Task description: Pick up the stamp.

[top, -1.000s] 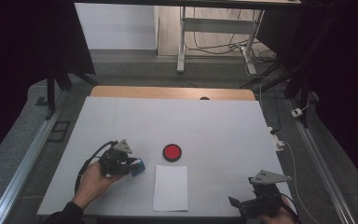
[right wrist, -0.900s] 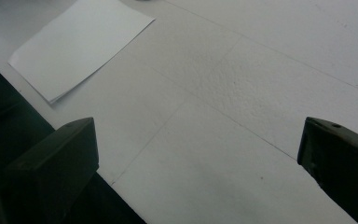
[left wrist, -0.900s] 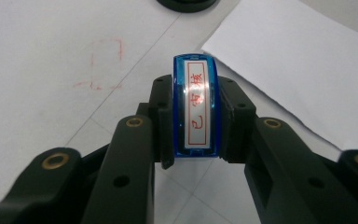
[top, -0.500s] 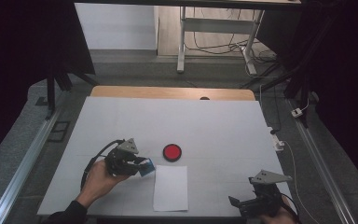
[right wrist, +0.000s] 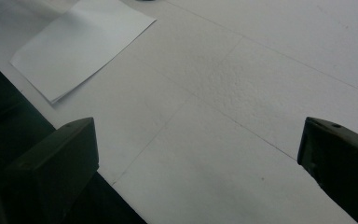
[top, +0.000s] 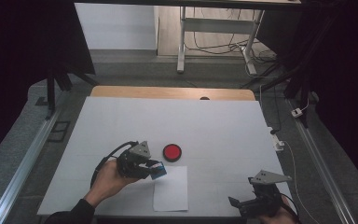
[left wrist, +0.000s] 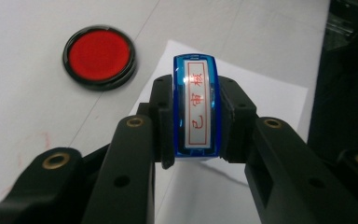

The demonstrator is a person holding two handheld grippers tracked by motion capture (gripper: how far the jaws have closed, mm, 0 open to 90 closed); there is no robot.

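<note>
1. The left tongs are clamped on a blue stamp, with 1 jaw pressed against each of its long sides.
2. In the left gripper view the stamp stands on edge between the jaws, its white label with red characters facing the camera.
3. In the high view the stamp sits at the upper left corner of the sheet of paper; whether it touches the paper cannot be told.
4. The person's left hand wraps the gripper body from behind; the forearm enters from the bottom left and angles up and right, so the tongs point right across the table.
5. A black cable loops from the back of the left gripper over the hand.
6. The red ink pad, round with a black rim, lies on the table just beyond the stamp and apart from the paper's top edge.
7. In the left gripper view the ink pad sits up and left of the stamp, with the paper behind it.
8. The right tongs rest near the table's front right edge, well apart from the paper.
9. In the right gripper view its 2 jaws stand wide apart with nothing between them, above bare table; the paper lies at upper left.
</note>
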